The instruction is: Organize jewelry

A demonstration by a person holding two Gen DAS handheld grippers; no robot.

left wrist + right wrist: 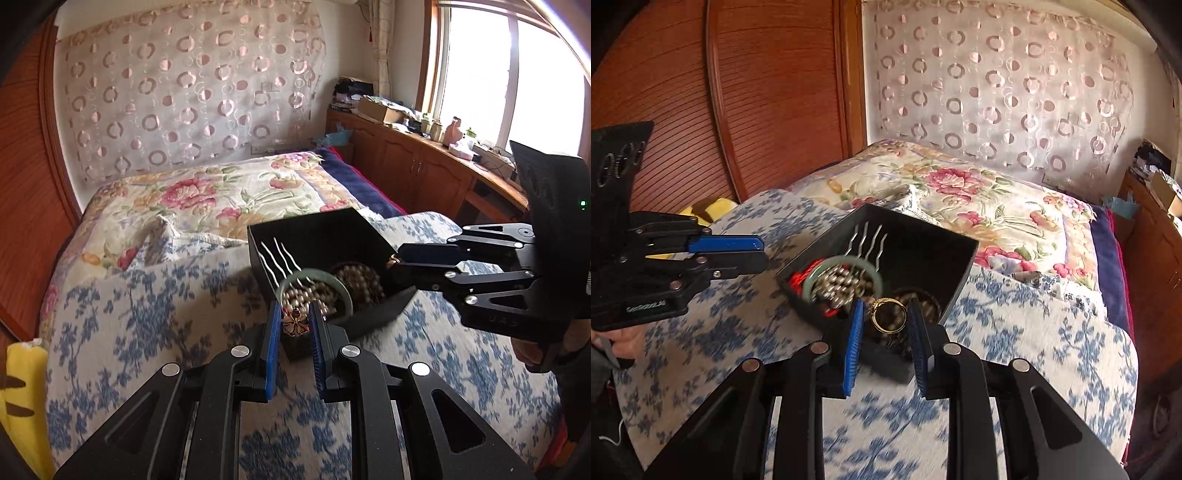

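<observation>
While we look along the left tool [294,325], we see its blue pads clamped on a small flower-shaped brooch [294,325], gold-edged with a dark centre, held at six o'clock of the black jewelry box [325,236]. The box sits on the bed's blue-flowered cover [147,314], and from this view it lies just beyond the fingertips. Inside it, at about ten o'clock, a silver hair fork [279,256] with wavy prongs leans against the wall; a pale green bangle [317,291] lies over a heap of beads [303,299] toward six o'clock, and a darker coil of beads [356,280] rests at about four o'clock.

Moving right, the right tool [406,260] comes in from three o'clock, its tips over the box's right rim.

In the right wrist view, the left tool [759,253] stands at nine o'clock of the box [923,236], apart from it. A red cord [798,280] shows in the box's near-left corner beside the bangle [846,264], and the hair fork [868,240] stands behind them at twelve o'clock. At six o'clock the right tool [885,319] grips a gold ring [888,314] between its blue pads, held above the box's near edge. Further right, a floral quilt [979,206] covers the far part of the bed.
</observation>
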